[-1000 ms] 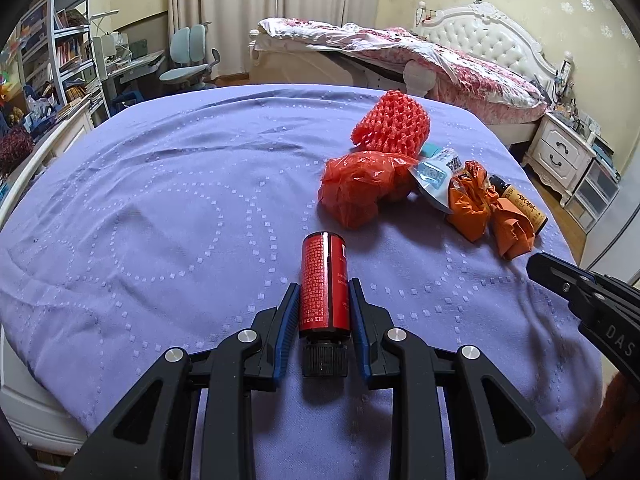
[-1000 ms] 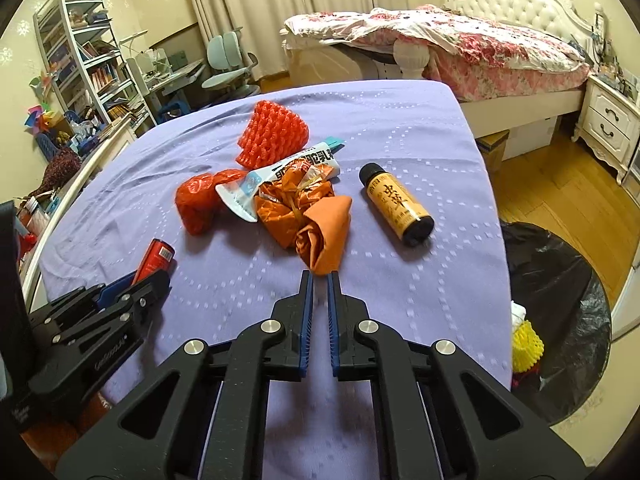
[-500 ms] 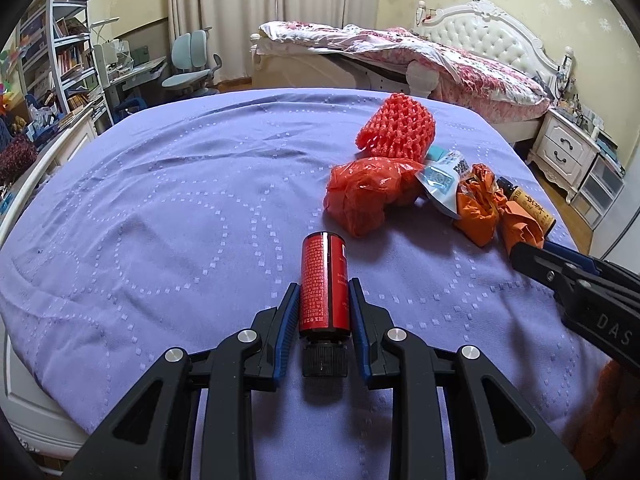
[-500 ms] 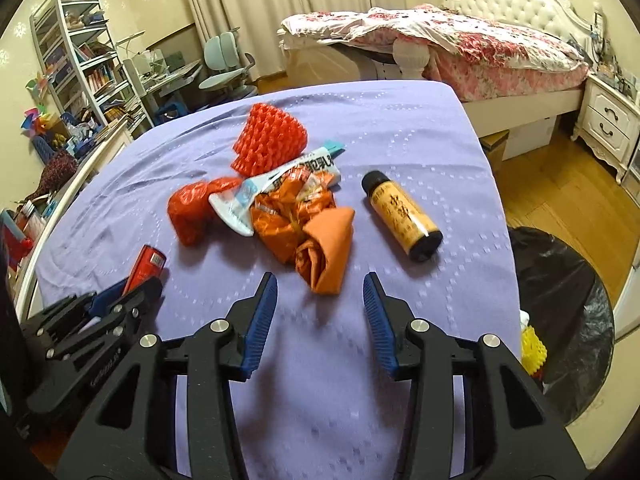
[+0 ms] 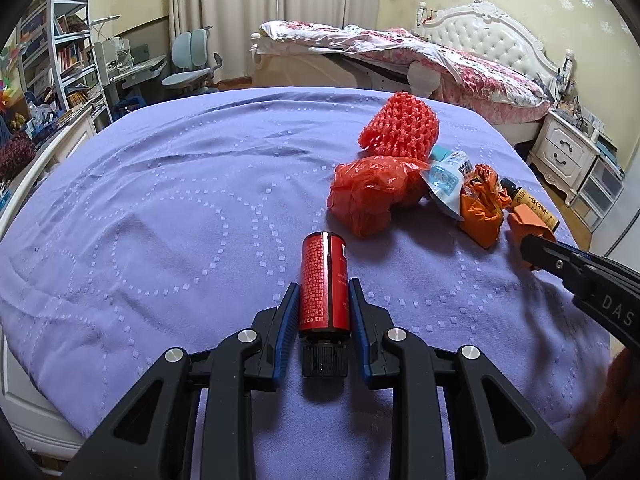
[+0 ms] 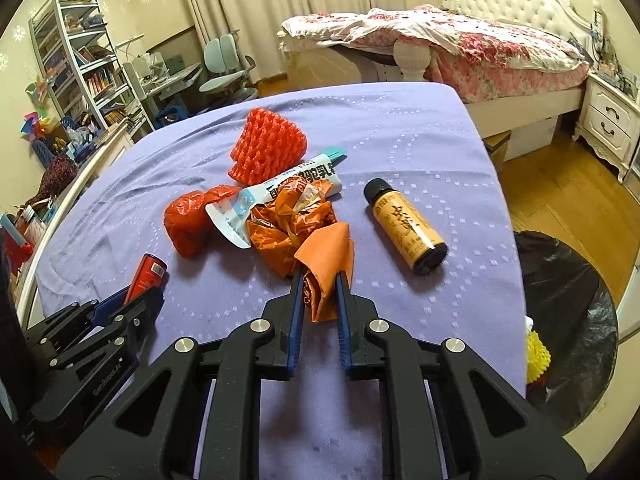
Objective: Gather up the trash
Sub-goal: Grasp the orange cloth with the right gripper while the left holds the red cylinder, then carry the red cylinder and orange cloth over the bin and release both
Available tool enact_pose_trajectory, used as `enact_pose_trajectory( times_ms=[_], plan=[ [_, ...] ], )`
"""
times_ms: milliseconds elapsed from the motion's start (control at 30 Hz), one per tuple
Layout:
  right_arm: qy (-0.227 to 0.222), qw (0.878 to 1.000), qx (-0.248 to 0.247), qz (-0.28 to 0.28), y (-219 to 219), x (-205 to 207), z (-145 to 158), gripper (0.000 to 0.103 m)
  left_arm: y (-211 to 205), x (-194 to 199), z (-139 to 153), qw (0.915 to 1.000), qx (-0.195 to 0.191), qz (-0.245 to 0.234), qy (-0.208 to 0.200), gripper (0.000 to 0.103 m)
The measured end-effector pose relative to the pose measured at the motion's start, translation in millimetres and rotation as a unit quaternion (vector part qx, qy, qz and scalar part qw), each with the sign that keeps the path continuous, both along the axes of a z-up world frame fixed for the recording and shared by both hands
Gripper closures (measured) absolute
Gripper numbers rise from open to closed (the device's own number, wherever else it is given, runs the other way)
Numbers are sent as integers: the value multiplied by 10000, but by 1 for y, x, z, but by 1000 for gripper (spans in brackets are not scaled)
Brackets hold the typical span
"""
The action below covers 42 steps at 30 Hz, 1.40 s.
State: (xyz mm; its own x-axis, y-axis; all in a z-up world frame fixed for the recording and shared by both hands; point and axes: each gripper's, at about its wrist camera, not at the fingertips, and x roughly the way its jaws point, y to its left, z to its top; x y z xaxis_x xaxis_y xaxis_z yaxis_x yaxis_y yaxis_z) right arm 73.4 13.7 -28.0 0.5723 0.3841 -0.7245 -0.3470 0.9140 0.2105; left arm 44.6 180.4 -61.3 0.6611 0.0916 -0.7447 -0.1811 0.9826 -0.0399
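Two hand-held grippers are engaged. We hold the red bottle [image 5: 324,280] clenched in the left hand-held gripper [image 5: 323,300], black cap toward us. The right hand-held gripper [image 6: 318,292] straddles the orange wrapper [image 6: 326,256] with both pads touching it; we judge the grasp closed or nearly closed on it.

We judge the task partly done: the black trash bag [image 6: 568,320], at 3 o'clock beyond the bench [image 6: 400,144] edge, already contains a yellow item [image 6: 538,356]. Remaining on the purple cloth, around 12 o'clock from the right hand-held gripper:
- red foam net [image 6: 268,148], soft, open-mesh, cone-like;
- red plastic bag [image 6: 188,220], crumpled, glossy;
- white sachet [image 6: 276,188], flat, printed film;
- yellow bottle [image 6: 404,226], rigid cylinder, black cap, lying at 1 o'clock.
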Motion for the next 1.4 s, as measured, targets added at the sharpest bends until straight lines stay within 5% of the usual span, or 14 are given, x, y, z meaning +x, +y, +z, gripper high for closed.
enact_pose_trajectory(
  times_ms=[400,1400],
  plan=[
    [-115,9998,91,-166,-38,-27,11,88,-25,-10,11,9996,-150,-213,-113,76],
    [-246,9858,144,-1656,-197,-48,6,88,-203,20,30,9821,61,-1841,-391,76]
  ],
)
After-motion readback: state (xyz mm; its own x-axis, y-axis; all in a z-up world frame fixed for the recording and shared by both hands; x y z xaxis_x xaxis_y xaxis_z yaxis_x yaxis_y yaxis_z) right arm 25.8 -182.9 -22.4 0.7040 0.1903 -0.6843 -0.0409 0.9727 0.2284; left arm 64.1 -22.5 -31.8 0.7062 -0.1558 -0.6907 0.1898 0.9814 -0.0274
